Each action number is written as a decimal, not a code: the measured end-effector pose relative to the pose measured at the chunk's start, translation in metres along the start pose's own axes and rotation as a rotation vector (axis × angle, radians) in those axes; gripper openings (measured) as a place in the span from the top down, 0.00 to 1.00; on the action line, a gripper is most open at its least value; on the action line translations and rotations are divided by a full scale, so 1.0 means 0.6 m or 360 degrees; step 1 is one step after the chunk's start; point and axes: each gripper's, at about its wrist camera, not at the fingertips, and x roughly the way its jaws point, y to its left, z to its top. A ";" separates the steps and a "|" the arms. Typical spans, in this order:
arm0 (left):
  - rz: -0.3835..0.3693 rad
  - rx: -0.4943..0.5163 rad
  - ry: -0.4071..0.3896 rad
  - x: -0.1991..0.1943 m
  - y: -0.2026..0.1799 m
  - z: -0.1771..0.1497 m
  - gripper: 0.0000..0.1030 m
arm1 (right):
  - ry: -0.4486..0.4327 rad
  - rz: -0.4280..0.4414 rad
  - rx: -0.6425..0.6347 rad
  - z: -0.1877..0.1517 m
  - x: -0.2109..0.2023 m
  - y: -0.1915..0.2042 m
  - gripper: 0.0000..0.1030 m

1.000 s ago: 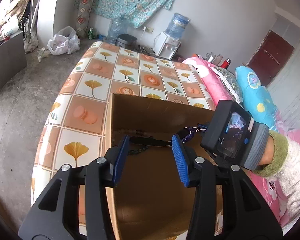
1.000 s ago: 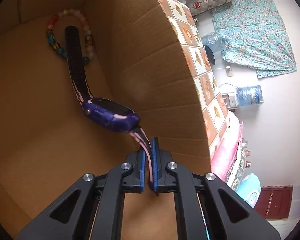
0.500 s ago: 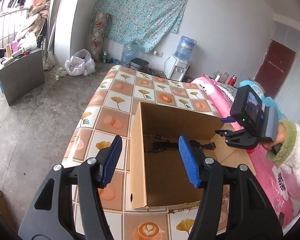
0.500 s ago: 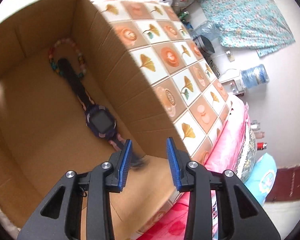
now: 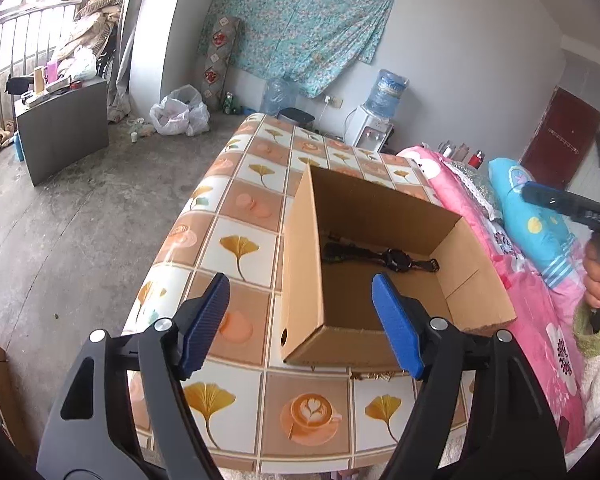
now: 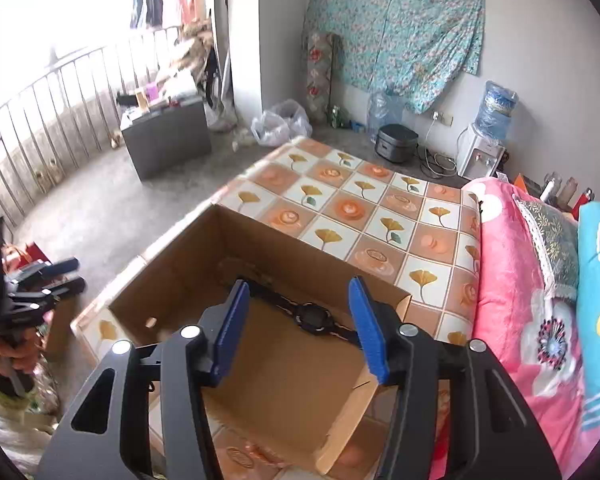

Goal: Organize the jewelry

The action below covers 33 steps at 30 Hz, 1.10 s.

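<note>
Right wrist view: ribbed blue pads of both hand-held grippers (image 6: 298, 326) (image 5: 300, 324) have just been parting, empty; black watch (image 6: 314, 318) lies in corrugated cardboard box (image 6: 172, 272).

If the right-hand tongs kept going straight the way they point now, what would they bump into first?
Most likely the watch lying on the floor of the open box. The right tongs are open and empty, angled down into the box with nothing visible in between, though depth is hard to judge through this lens.

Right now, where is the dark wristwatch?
The dark wristwatch lies flat on the floor of the open cardboard box, along its far wall, with neither claw touching it.
</note>
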 end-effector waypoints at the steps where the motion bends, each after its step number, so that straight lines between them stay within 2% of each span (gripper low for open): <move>1: 0.0012 0.0009 0.0028 0.001 0.001 -0.011 0.29 | -0.0051 0.0033 0.0040 -0.015 -0.020 0.000 0.43; 4: 0.0042 0.0049 0.0116 0.006 0.002 -0.049 0.28 | -0.0112 0.0117 0.0185 -0.078 -0.050 0.007 0.40; 8: 0.0056 0.0097 0.0224 0.027 -0.006 -0.087 0.27 | -0.0092 0.0190 0.0379 -0.173 -0.050 0.012 0.40; 11: 0.0081 0.0157 0.0238 0.052 -0.020 -0.100 0.27 | -0.0011 0.0232 0.0478 -0.229 -0.006 0.013 0.40; 14: 0.0120 0.0194 0.0215 0.078 -0.031 -0.099 0.27 | 0.0126 0.0224 0.0593 -0.265 0.048 0.007 0.51; 16: 0.0125 0.0206 0.0192 0.092 -0.040 -0.092 0.27 | 0.0178 0.0226 0.0688 -0.276 0.076 -0.007 0.55; 19: 0.0148 0.0195 0.0170 0.098 -0.044 -0.078 0.26 | 0.0172 0.0254 0.0800 -0.273 0.090 -0.026 0.56; 23: 0.0171 0.0194 0.0120 0.104 -0.044 -0.061 0.26 | 0.0126 0.0245 0.0818 -0.252 0.099 -0.043 0.56; 27: 0.0176 0.0185 0.0091 0.091 -0.044 -0.066 0.25 | 0.0101 0.0141 0.0769 -0.247 0.092 -0.043 0.55; 30: 0.0169 0.0230 0.0140 0.086 -0.042 -0.098 0.20 | 0.0136 0.0058 0.0734 -0.271 0.081 -0.035 0.39; 33: 0.0214 0.0313 0.0251 0.098 -0.043 -0.142 0.20 | 0.0235 -0.0066 0.0686 -0.312 0.084 -0.018 0.32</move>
